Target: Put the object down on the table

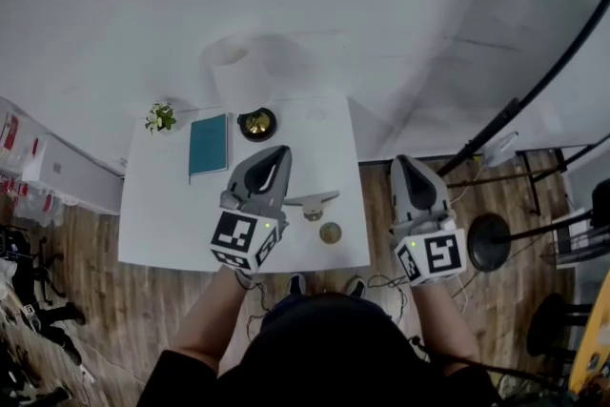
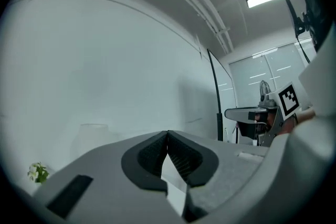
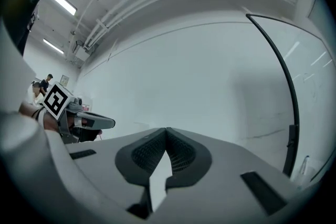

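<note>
My left gripper (image 1: 277, 153) hovers over the middle of the white table (image 1: 162, 224), and its jaws meet with nothing between them (image 2: 167, 134). Just to its right a grey, long-handled object (image 1: 312, 201) lies flat on the table, apart from the gripper. A small round brown piece (image 1: 330, 232) rests near the table's front edge. My right gripper (image 1: 409, 163) is held beyond the table's right edge, above the wooden floor. It is also shut and empty (image 3: 166, 129). Both gripper views face a plain white wall.
At the back of the table are a small potted plant (image 1: 160, 117), a teal book (image 1: 209, 145) and a black bowl (image 1: 256, 124) with something golden in it. A black stand base (image 1: 488, 241) and a slanted black pole (image 1: 534, 91) are at the right.
</note>
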`<state>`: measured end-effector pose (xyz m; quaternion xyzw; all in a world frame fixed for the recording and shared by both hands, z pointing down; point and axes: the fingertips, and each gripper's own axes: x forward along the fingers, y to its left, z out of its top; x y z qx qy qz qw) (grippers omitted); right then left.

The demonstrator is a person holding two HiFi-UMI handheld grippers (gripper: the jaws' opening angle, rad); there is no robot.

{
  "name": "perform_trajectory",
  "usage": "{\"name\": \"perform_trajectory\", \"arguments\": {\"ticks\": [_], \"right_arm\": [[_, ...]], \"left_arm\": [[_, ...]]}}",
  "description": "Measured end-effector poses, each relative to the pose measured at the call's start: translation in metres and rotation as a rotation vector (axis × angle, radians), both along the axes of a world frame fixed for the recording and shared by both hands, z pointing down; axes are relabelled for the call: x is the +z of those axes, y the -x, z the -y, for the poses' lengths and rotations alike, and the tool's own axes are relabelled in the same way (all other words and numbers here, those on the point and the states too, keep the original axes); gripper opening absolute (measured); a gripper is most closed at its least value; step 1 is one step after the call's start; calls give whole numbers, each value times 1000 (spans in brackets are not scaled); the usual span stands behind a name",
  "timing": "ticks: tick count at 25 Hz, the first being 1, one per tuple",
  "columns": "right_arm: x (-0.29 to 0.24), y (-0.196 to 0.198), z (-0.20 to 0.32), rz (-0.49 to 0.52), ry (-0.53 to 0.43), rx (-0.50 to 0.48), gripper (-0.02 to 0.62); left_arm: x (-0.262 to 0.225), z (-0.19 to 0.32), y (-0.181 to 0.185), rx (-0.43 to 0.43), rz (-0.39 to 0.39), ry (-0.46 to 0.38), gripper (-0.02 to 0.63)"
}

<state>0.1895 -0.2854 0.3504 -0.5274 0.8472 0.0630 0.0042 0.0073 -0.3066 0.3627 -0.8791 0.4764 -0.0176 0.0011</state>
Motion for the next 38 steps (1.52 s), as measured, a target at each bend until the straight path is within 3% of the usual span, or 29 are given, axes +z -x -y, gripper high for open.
{"name": "perform_trajectory", "arguments": {"ticks": [8,38], "right_arm": [[-23,4,-8,2,-52,-20,5],[-11,-15,-3,11,-39,-84,5]], "left_arm": [[-44,-17,-1,-25,-16,-95,5],[-28,-16,-9,-116,-9,-56,6]]}}
